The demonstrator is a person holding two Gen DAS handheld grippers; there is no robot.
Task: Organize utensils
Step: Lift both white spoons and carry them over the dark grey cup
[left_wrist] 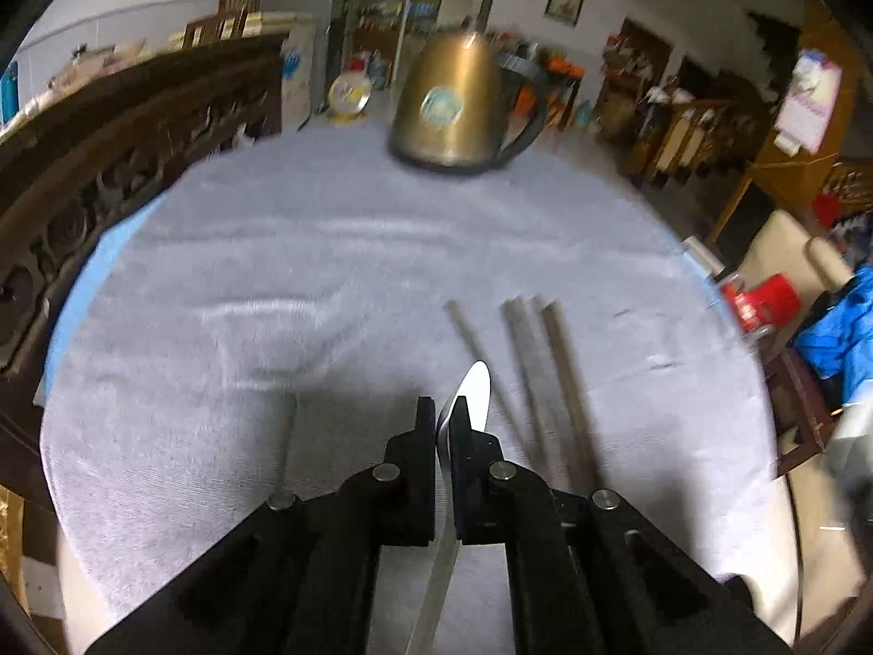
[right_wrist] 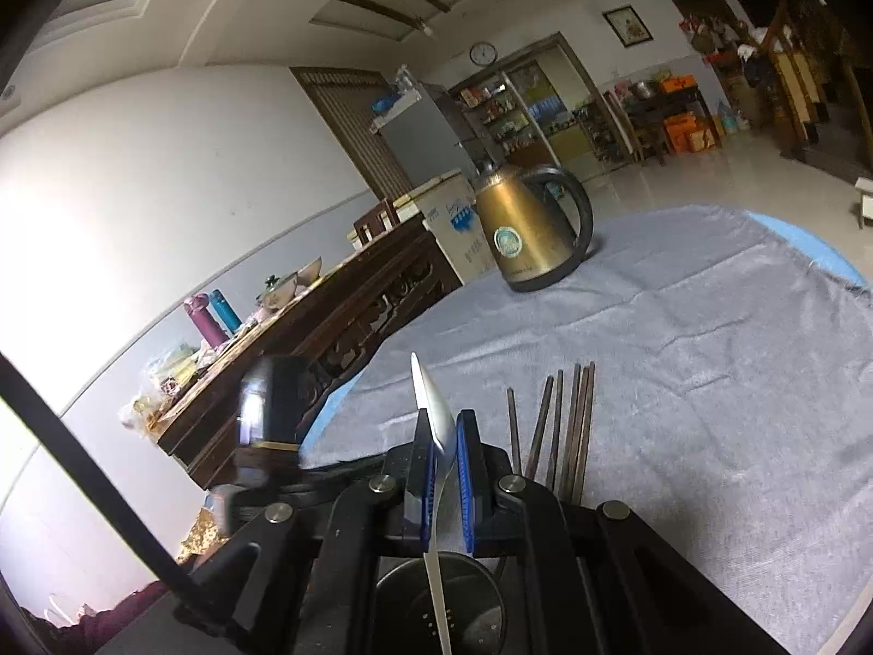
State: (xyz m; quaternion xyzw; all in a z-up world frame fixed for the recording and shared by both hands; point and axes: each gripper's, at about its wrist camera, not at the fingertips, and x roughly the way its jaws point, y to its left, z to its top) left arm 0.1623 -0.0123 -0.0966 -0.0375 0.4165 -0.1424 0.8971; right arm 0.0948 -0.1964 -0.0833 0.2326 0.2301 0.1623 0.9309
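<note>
Spoon (left_wrist: 473,390) between left tongs (left_wrist: 443,409)

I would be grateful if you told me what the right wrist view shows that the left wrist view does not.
Only the right wrist view shows a dark round holder directly under the right gripper, with that spoon's handle reaching down over it, plus the wall clock. Only the left wrist view shows the left gripper shut on its own spoon above the cloth. Both share the gold kettle, the chopsticks and the grey cloth.
</note>
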